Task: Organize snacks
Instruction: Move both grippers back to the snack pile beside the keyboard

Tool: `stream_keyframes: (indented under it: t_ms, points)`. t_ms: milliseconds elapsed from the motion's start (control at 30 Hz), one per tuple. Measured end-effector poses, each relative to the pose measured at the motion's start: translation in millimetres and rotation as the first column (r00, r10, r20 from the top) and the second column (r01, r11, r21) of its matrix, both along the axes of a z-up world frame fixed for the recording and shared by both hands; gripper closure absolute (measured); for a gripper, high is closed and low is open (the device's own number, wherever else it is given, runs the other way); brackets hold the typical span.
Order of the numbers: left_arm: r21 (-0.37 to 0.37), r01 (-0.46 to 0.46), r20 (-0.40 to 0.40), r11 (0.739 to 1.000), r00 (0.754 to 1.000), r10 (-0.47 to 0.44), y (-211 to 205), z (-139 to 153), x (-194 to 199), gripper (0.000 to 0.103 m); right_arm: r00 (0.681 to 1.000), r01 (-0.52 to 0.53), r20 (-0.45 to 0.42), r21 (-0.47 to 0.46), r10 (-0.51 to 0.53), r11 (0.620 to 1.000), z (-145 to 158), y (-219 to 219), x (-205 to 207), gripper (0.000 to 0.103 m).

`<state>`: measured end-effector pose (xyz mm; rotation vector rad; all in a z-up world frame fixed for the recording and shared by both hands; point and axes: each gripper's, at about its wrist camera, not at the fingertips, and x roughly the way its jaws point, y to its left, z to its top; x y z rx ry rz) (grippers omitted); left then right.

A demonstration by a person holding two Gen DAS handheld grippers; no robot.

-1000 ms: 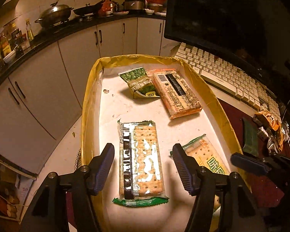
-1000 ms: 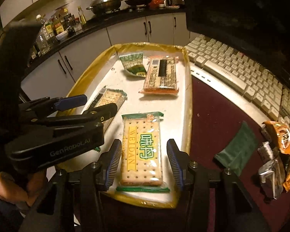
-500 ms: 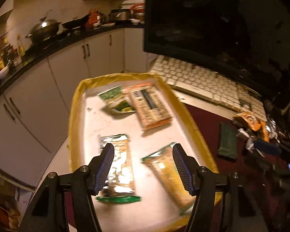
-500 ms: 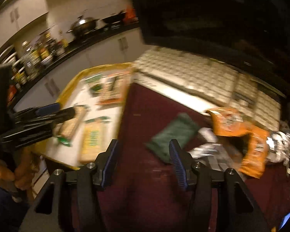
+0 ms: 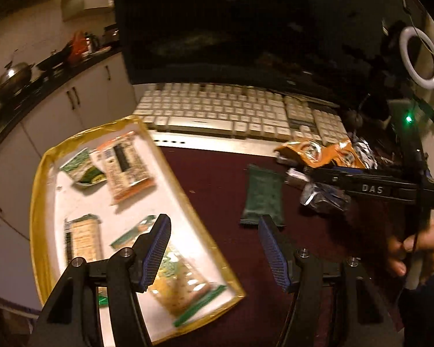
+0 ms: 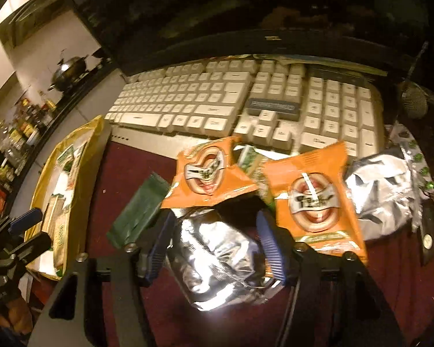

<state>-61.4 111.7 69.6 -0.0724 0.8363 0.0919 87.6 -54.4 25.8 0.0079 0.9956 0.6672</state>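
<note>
Left wrist view: the left gripper (image 5: 214, 248) hangs wide and empty over the tray (image 5: 40, 190) edge and the dark mat; four packs lie in the tray, and a green pouch (image 5: 262, 195) lies ahead. A careless swing could catch the tray rim.

Right wrist view: the right gripper (image 6: 214, 245) has just been opening its jaws — a crinkled foil pack (image 6: 217, 257) sits between them, not clearly pinched. Foil is slippery; closing off-centre could squirt it out or snag the orange pack (image 6: 315, 199) touching its right finger.

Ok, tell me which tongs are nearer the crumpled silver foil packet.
Right. The right tongs straddle the silver foil packet, jaws open; the left tongs hang over the tray's edge, well aside.
</note>
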Motion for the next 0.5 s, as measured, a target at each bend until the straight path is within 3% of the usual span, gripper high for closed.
stream_keyframes:
  t_ms: [167,300,400,500]
  points:
    - [0.004,0.027,-0.019,1.000,0.999,-0.027,-10,-1,5,0.037,0.981,-0.178,0.061,-0.104,0.185,0.978,6,16,-34,0.035]
    - [-0.007,0.040,-0.045,0.999,0.998,-0.041,-12,-1,13,0.037,0.962,-0.211,0.121,-0.232,0.244,0.949,-1,29,-47,0.029]
    - [-0.007,0.063,-0.066,0.998,0.996,-0.063,-20,-1,22,0.035,0.958,-0.200,0.152,-0.258,0.245,0.945,-3,31,-49,0.029]
    - [-0.016,0.079,-0.093,0.997,0.992,-0.080,-26,-5,33,0.029,0.956,-0.197,0.164,-0.251,0.243,0.948,-2,26,-52,0.043]
